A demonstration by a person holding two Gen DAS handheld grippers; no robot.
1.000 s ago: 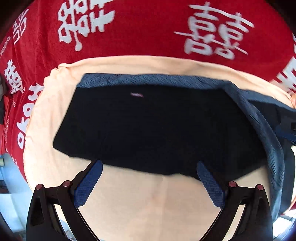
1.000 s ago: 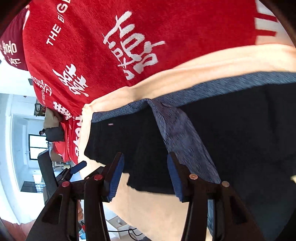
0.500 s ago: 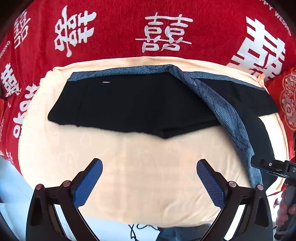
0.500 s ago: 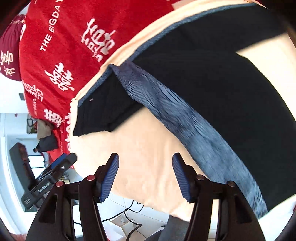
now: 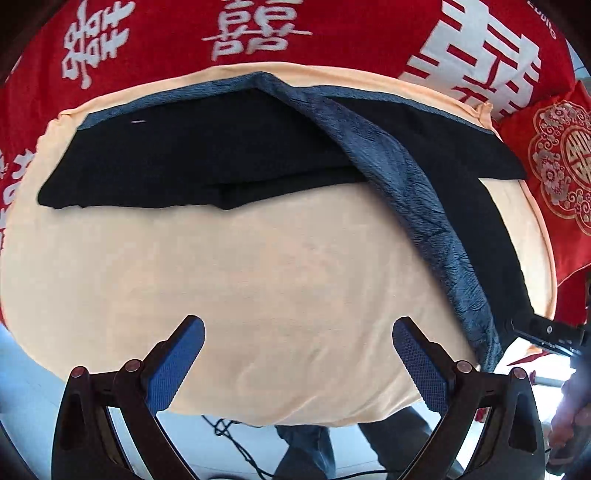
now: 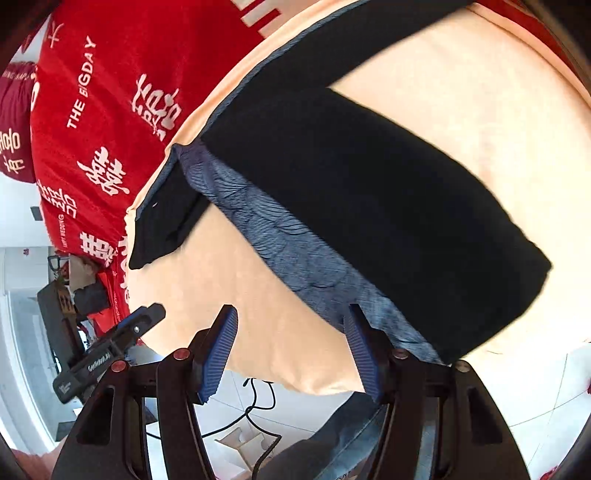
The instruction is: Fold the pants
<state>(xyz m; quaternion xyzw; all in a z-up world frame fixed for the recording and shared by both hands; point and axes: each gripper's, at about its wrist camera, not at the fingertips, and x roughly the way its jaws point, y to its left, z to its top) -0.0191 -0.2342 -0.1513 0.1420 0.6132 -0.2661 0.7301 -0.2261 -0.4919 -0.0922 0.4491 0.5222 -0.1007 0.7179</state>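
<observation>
Black pants (image 5: 207,162) lie on a peach cloth (image 5: 258,280) over a table. One leg stretches left along the far edge; the other leg (image 6: 369,206) runs toward the near right edge. A blue-grey patterned band (image 5: 417,206) of the pants crosses between them. My left gripper (image 5: 297,358) is open and empty above the near edge of the cloth, well short of the pants. My right gripper (image 6: 290,347) is open and empty, with its right fingertip (image 6: 356,332) next to the patterned band (image 6: 295,251) near the table's edge.
A red cloth with white characters (image 5: 258,33) covers the surface behind the peach cloth. A red patterned cushion (image 5: 561,162) lies at the far right. Cables (image 6: 258,402) and a tiled floor show below the table edge. The other gripper shows at the left of the right wrist view (image 6: 110,347).
Both grippers have pulled back from the pants toward the near edge of the table. More of the peach cloth and both legs show now. Both stay open.
</observation>
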